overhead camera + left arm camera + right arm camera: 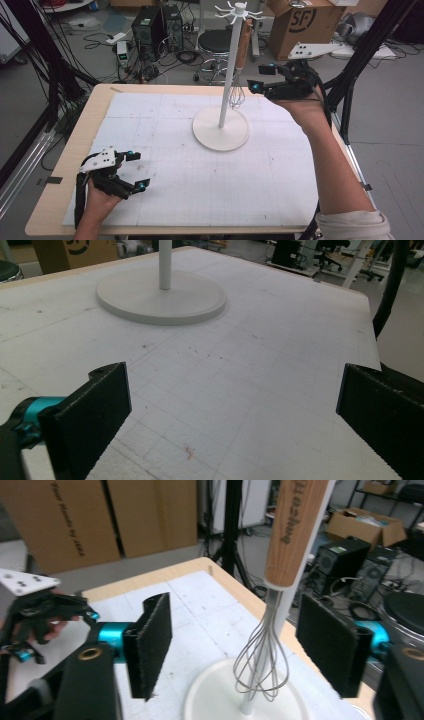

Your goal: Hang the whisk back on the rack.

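The whisk (pixel 270 630) hangs from the white stand (pixel 221 131), upper centre of the high view. It looks light, its wires springy (handle stiffer); grip the wooden handle. Right gripper (pixel 260 79) jaws apart beside it; left gripper (pixel 136 171) jaws apart too.

Whisk (pixel 239 75): wooden handle on top, thin metal wires at bottom. Hangs straight down from white hook stand (pixel 221 127), upper middle of frame.

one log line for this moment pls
right gripper: open, jaws either side of whisk | whisk: hanging on white stand | left gripper: open, idle over mat
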`<action>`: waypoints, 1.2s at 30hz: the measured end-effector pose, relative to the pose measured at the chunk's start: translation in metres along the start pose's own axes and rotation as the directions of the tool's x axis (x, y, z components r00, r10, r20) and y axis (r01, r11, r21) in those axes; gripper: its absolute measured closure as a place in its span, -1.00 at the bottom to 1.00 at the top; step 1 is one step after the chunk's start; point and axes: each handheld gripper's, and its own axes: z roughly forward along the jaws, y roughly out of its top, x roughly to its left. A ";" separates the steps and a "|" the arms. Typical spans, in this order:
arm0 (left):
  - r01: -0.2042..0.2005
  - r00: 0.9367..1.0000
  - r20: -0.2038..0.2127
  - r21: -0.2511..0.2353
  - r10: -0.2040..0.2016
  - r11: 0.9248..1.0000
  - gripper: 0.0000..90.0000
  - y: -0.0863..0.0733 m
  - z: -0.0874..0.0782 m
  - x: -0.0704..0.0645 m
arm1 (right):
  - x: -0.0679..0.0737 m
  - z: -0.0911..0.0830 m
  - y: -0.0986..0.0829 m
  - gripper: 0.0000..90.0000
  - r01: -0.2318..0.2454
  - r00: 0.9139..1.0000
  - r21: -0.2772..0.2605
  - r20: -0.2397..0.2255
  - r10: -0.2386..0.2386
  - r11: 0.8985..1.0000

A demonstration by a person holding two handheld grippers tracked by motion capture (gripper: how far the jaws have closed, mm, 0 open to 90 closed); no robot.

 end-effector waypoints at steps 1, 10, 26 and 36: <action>-0.001 1.000 0.001 0.000 0.001 1.000 -0.96 0.000 0.000 0.000 | 0.001 -0.001 -0.002 -0.39 0.002 1.000 -0.006 -0.004 -0.002 1.000; -0.001 1.000 0.001 0.004 0.001 1.000 -0.96 0.000 0.001 0.000 | 0.009 -0.006 -0.024 -0.49 -0.009 0.999 -0.026 -0.047 0.008 1.000; -0.002 1.000 0.008 0.005 0.002 1.000 -0.96 0.000 0.002 -0.001 | 0.020 -0.006 -0.078 -0.80 -0.052 0.997 -0.013 -0.055 0.051 0.999; -0.006 1.000 0.014 0.012 0.005 1.000 -0.96 0.000 0.003 -0.002 | 0.022 -0.010 -0.122 -0.99 -0.075 0.997 -0.003 -0.027 0.075 0.997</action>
